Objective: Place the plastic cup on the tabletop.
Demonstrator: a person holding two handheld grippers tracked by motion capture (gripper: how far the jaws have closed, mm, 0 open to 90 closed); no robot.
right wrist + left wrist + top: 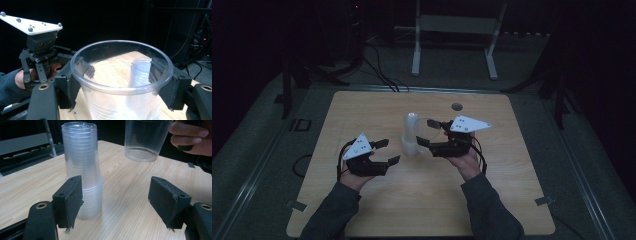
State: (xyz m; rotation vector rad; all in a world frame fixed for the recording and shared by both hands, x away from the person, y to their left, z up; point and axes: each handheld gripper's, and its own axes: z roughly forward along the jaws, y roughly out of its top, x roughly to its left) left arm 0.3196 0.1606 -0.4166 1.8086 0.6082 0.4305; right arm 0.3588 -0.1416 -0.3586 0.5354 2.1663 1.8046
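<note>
Looking down, we see the wooden tabletop (377,210) carrying a tall stack of clear cups (411,135), upside down, near its middle. Our right claw (426,133) is clenched on a single clear cup (120,85), held off the tabletop just beside the stack. Our left claw (386,151) stands released, its jaws apart, near the stack without touching it.

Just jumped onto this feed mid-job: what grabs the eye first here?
A tall stack of clear plastic cups stands upside down near the middle of the wooden table, bright against the dark room. To its right, the right tool grips a single clear cup by its sides, held above the tabletop. The left tool waits open to the stack's left, holding nothing.
</note>
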